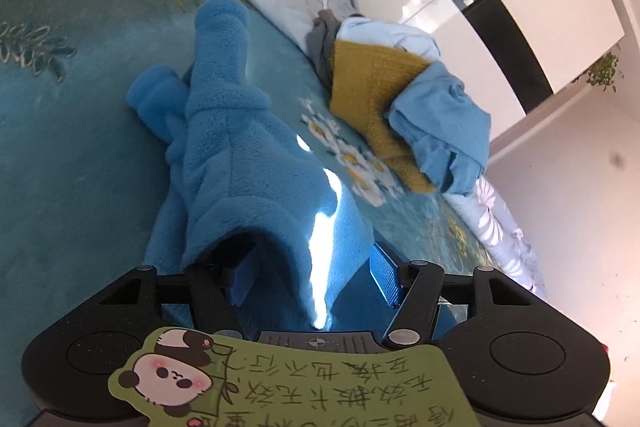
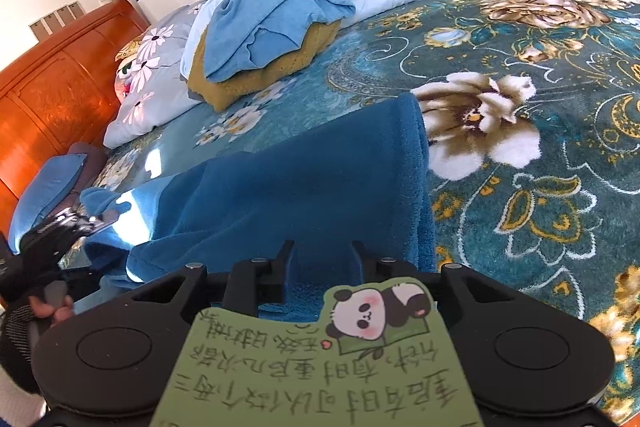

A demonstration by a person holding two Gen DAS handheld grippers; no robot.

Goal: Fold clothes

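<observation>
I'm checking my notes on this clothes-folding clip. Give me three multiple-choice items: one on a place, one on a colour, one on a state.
1. Where does the blue fleece garment lie?
A. on the teal floral blanket
B. on the floor
C. on the headboard

2. What colour is the knit under the light-blue top in the pile?
A. red
B. mustard yellow
C. black

3. How do the left tool jaws stand?
A. apart, fleece draped between
B. clamped on the knit
C. out of view

Key: A, the blanket surrounds the fleece; B, yellow shows below the blue; A, the blue pads stand apart.
</observation>
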